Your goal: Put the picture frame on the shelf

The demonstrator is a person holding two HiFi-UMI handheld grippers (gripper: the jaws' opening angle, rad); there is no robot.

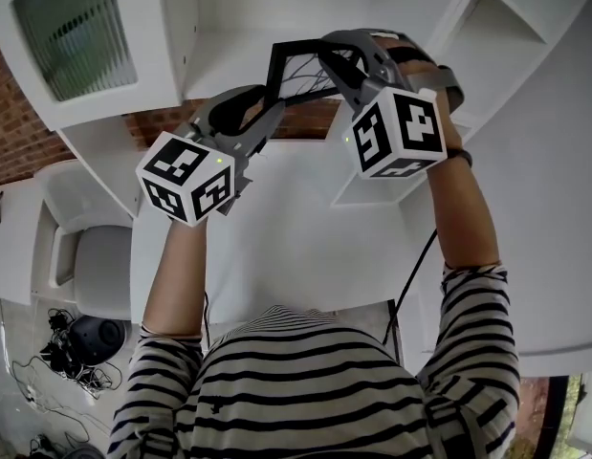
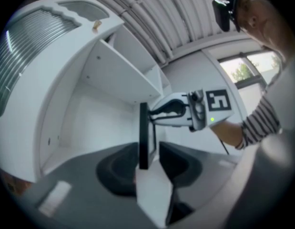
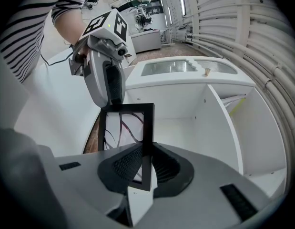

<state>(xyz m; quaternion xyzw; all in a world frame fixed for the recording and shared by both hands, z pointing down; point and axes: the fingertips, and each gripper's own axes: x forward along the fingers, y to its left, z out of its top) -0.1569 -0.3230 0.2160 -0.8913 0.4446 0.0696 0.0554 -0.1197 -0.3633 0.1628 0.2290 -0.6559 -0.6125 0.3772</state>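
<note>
The black picture frame (image 1: 294,73) hangs in the air in front of the white shelf unit (image 1: 229,27), a print of dark curved lines showing in it. My right gripper (image 1: 334,60) is shut on its right side; in the right gripper view the frame (image 3: 148,128) stands pinched between the pads. My left gripper (image 1: 272,113) is at the frame's left edge. In the left gripper view the frame (image 2: 144,132) stands edge-on between the jaws, with a gap to the right pad, so my left gripper (image 2: 149,159) is open. An open white compartment (image 2: 104,123) lies behind.
A frosted-glass door (image 1: 76,27) sits at the upper left of the shelf unit, with brick wall (image 1: 18,113) behind. A white chair (image 1: 85,256) stands left, and cables with a dark round device (image 1: 90,340) lie on the floor. A divider (image 3: 223,123) splits the shelf.
</note>
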